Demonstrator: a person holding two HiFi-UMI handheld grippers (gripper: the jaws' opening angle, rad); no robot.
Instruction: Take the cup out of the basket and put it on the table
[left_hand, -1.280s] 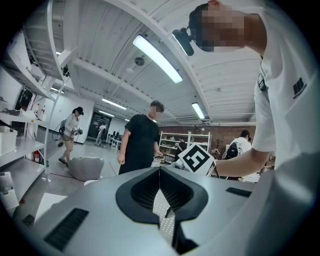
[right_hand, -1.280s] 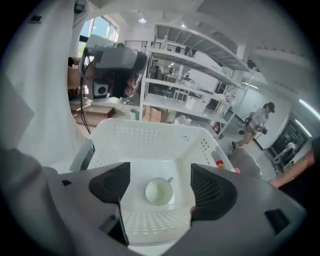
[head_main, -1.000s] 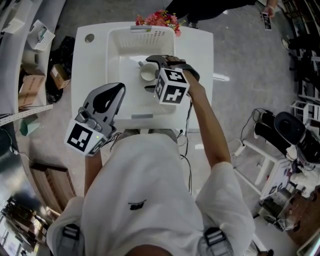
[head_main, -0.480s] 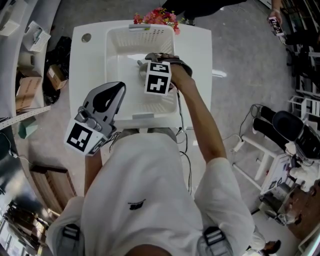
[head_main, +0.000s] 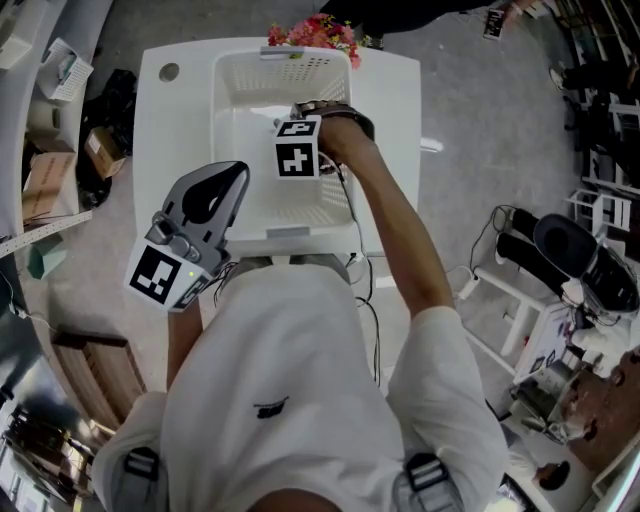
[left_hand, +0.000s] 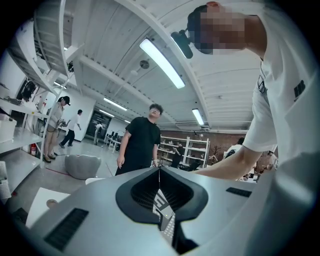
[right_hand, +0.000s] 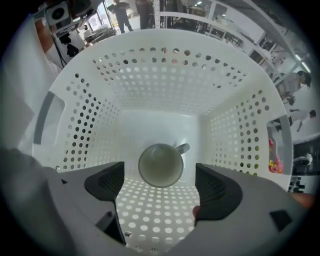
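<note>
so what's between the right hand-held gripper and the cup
Nothing: in the right gripper view the hand-held gripper, jaws just opened wider, empty, faces the cup on the basket floor.

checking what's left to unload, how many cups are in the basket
1. The cup stands upright on the basket floor, handle toward the upper right in the right gripper view; none seems hidden.

A white table (head_main: 175, 120) carries a white perforated basket (head_main: 235, 100).
</note>
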